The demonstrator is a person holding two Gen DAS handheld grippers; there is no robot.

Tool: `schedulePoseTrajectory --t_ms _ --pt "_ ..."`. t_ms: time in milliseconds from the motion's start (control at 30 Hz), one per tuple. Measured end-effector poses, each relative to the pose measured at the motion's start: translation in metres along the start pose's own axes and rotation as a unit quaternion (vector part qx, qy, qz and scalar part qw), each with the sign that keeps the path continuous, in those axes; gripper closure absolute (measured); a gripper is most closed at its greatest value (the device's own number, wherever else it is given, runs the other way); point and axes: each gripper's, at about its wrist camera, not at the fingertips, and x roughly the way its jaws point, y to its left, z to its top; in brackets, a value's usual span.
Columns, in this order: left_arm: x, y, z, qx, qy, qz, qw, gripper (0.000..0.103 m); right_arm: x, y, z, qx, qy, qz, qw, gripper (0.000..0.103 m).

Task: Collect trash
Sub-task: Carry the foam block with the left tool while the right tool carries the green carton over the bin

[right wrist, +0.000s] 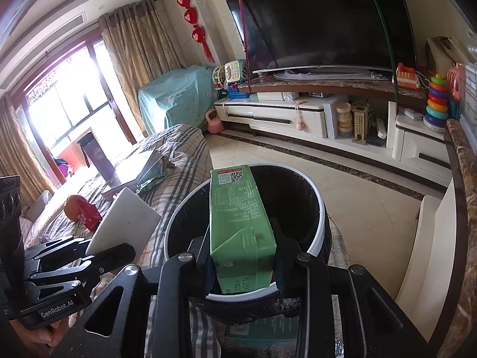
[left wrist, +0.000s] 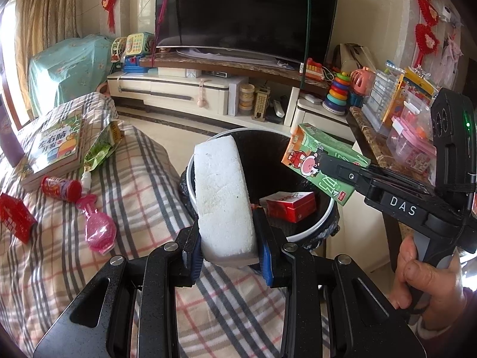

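The left gripper has its blue pads closed on the near end of a white foam block. The block's long axis runs straight ahead from the jaws and tilts upward, so its far end reaches over the near-left rim of the bin, while the held end appears to hang over the plaid cover beside the bin.

The right gripper is closed on the lower end of a green carton. In its own view the carton stands lengthwise away from the jaws, directly above the bin's dark mouth. From the left view, the carton hangs over the right side of the opening.

Inside the bin lies a red box.

Judging from both views, the carton is the better placed: it is already over the opening. The foam block is only partly over the rim and likely needs to travel further forward and right before release.

More clutter lies on the cover to the left: a red can, a pink bottle, a green wrapper.
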Motion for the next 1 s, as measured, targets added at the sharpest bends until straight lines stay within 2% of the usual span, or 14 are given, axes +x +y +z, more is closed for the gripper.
schedulePoseTrajectory --t_ms 500,1000 --pt "0.014 -0.009 0.017 0.002 0.008 -0.015 0.9999 0.075 0.013 -0.001 0.009 -0.009 0.011 -0.010 1.000 0.072" --pt "0.031 -0.013 0.021 0.011 0.025 -0.017 0.9995 0.075 0.026 -0.012 0.014 -0.008 0.029 -0.017 0.999 0.072"
